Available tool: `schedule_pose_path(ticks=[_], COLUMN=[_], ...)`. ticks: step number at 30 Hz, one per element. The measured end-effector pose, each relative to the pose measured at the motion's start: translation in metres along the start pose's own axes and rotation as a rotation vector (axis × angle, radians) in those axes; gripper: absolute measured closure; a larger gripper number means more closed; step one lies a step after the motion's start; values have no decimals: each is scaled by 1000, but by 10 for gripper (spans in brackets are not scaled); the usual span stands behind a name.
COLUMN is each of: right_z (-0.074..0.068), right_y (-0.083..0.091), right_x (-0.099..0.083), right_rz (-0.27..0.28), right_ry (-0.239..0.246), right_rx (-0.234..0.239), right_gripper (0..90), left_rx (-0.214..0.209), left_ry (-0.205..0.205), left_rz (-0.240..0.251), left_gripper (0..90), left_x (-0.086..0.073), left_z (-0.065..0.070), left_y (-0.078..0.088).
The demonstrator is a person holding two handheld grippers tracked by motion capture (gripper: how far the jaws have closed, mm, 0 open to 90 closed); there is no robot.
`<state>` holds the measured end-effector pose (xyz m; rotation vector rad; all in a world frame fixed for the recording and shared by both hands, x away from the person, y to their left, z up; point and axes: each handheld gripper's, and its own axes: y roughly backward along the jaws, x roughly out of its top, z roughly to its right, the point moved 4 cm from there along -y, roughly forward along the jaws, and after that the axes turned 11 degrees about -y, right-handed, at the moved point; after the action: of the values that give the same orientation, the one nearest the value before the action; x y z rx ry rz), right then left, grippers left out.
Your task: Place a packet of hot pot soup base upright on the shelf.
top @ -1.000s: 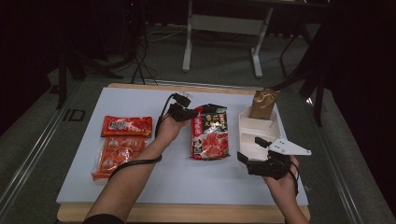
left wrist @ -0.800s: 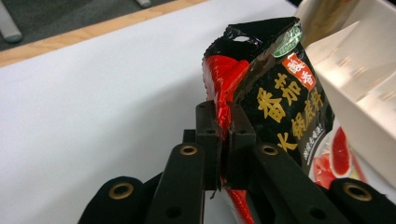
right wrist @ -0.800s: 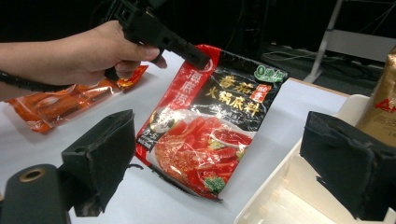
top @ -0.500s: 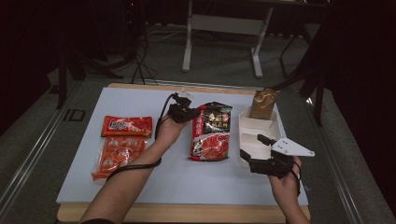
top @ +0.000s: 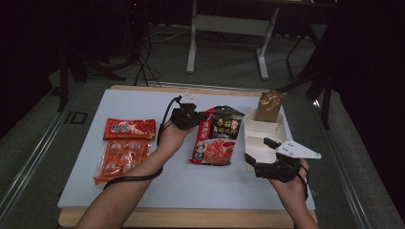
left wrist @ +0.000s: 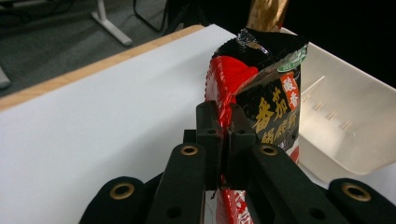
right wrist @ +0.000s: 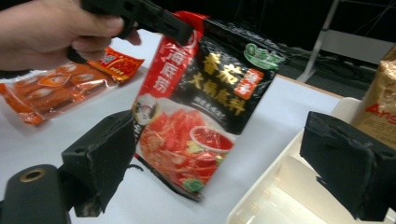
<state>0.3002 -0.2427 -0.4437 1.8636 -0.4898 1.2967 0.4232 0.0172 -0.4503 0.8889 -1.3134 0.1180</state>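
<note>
Pinching soup-base pouch (left wrist: 261,88), Chinese lettering | left claw (left wrist: 223,122) clamped | right claw (right wrist: 233,154) agape

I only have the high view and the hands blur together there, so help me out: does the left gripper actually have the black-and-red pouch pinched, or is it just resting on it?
Observer: Pinched. In the left gripper view the left gripper is shut on the pouch at its red side edge.
Operator: Is the pouch off the table?
Observer: Its top is raised; in the right gripper view the pouch hangs tilted, its bottom at the white surface.
Operator: And the right gripper?
Observer: The right gripper is open, its pads wide apart, at the near rim of the white tray.
</note>
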Motion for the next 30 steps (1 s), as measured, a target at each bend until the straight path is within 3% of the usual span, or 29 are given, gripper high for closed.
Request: schedule_pose_path(ticks=[8, 17, 23, 30], right_z=[0, -4, -13, -16], right_y=[3, 3, -6, -20], right_x=[3, 15, 28, 46], right_rz=[-7, -3, -11, -11], right_ry=[-12, 2, -3, -40], right_rx=[5, 17, 62, 122], right_gripper=[124, 136, 135, 159], left_rx=[-17, -74, -110, -153], left_ry=[-18, -25, -31, -20], left_rz=[42, 121, 150, 206], left_gripper=[873, 872, 872, 872], left_x=[3, 6, 7, 9], left_z=[-1, 3, 14, 29], left_y=[25, 55, 66, 74])
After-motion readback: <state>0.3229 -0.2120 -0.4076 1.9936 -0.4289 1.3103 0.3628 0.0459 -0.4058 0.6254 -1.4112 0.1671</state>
